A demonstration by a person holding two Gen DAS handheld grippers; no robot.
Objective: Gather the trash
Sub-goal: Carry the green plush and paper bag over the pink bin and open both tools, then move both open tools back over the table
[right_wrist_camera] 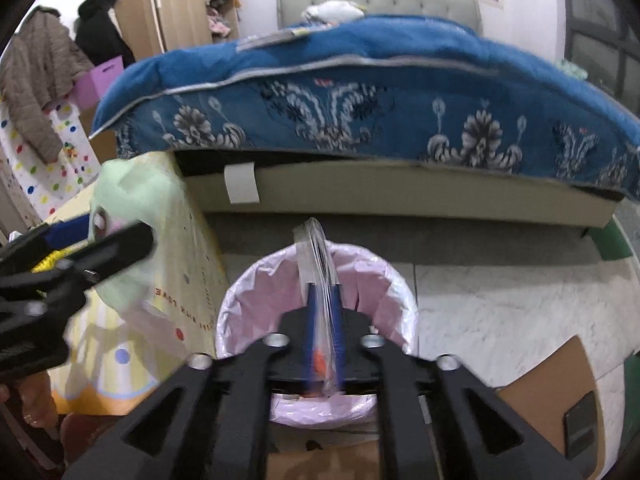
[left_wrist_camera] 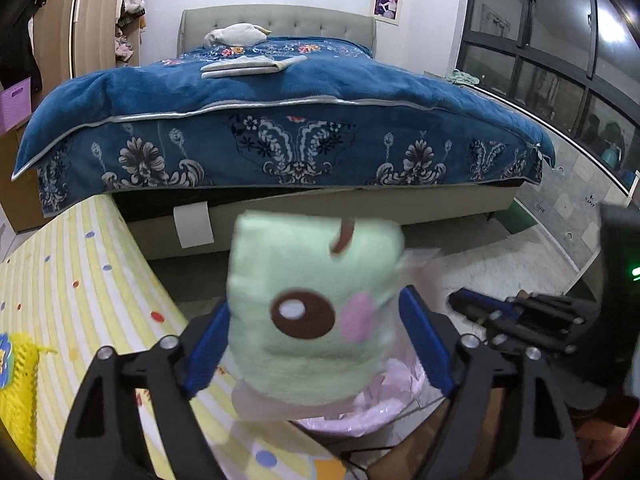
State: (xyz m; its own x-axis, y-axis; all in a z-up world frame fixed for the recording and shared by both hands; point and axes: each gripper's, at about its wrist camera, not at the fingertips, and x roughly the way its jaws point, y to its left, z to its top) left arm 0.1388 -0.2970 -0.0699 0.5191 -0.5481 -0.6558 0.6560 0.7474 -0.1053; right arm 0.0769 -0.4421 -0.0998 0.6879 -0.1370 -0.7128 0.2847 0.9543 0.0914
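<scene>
My left gripper (left_wrist_camera: pixel 316 316) is shut on a pale green plush item (left_wrist_camera: pixel 312 300) with a brown eye and a pink cheek, held in clear wrapping above a bin lined with a pink bag (left_wrist_camera: pixel 360 412). The plush also shows at the left of the right wrist view (right_wrist_camera: pixel 120 200). My right gripper (right_wrist_camera: pixel 324 300) is shut on a clear plastic wrapper (right_wrist_camera: pixel 318 256) with an orange bit inside, held over the open pink-lined bin (right_wrist_camera: pixel 248 292). The right gripper shows at the right of the left wrist view (left_wrist_camera: pixel 516 316).
A bed with a blue floral blanket (left_wrist_camera: pixel 280 120) stands behind. A yellow striped cloth-covered surface (left_wrist_camera: pixel 80 280) lies at the left, beside the bin. A white rug (right_wrist_camera: pixel 500 312) and brown cardboard (right_wrist_camera: pixel 548 384) lie on the floor at the right. Coats (right_wrist_camera: pixel 40 80) hang far left.
</scene>
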